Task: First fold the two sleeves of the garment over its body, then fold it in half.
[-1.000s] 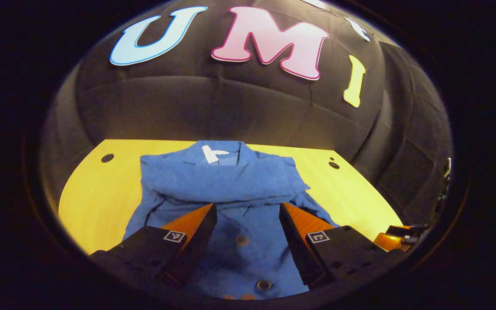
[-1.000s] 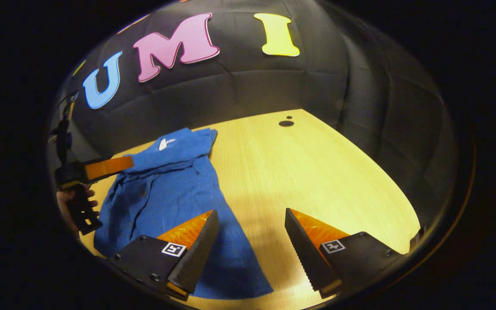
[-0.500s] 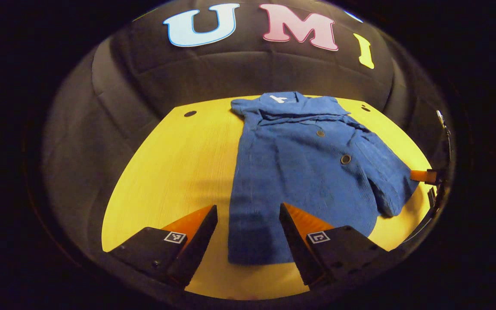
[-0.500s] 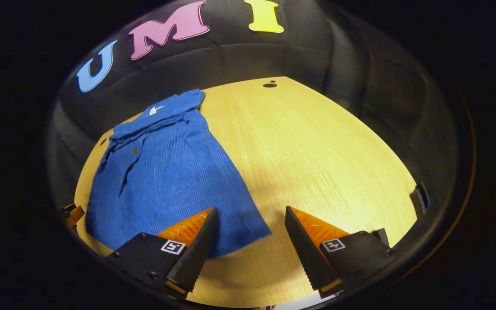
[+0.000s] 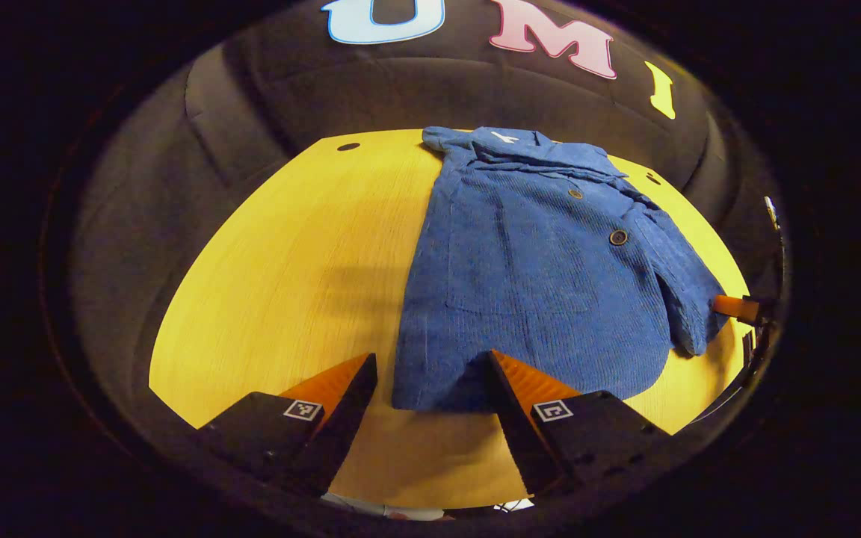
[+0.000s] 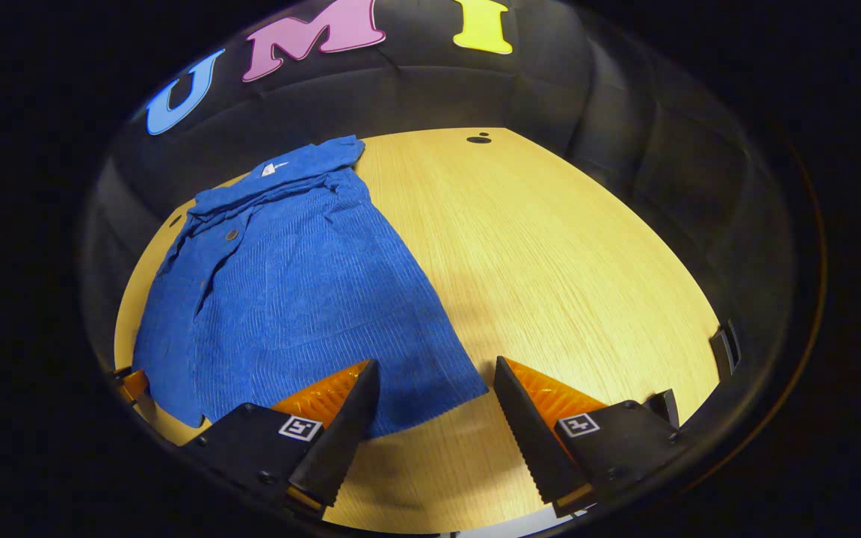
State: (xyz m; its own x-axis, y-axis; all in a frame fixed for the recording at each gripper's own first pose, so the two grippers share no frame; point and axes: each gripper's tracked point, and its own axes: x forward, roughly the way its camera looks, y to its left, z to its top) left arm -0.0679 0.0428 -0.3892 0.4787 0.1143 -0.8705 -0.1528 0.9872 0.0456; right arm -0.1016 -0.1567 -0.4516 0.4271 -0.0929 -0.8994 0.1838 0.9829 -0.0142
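The garment (image 6: 303, 299) hides its own folded-under sleeves.

This is a recording booth, not a lived-in room. A black cloth wall (image 6: 610, 127) curves closely round a pale wooden table (image 6: 550, 254) with small dark holes (image 6: 479, 139) near its far edge

— What colour is the garment (image 5: 535, 276) you have there?

— Blue all over, with a fine ribbed pattern. Your buttons (image 5: 618, 237) are dark and round, and there is a small white tag (image 6: 275, 168) at the collar.

— And the table (image 6: 565, 261) under it?

— Pale yellow wood with a fine straight grain and a few small dark holes (image 6: 479, 140) near the far edge.
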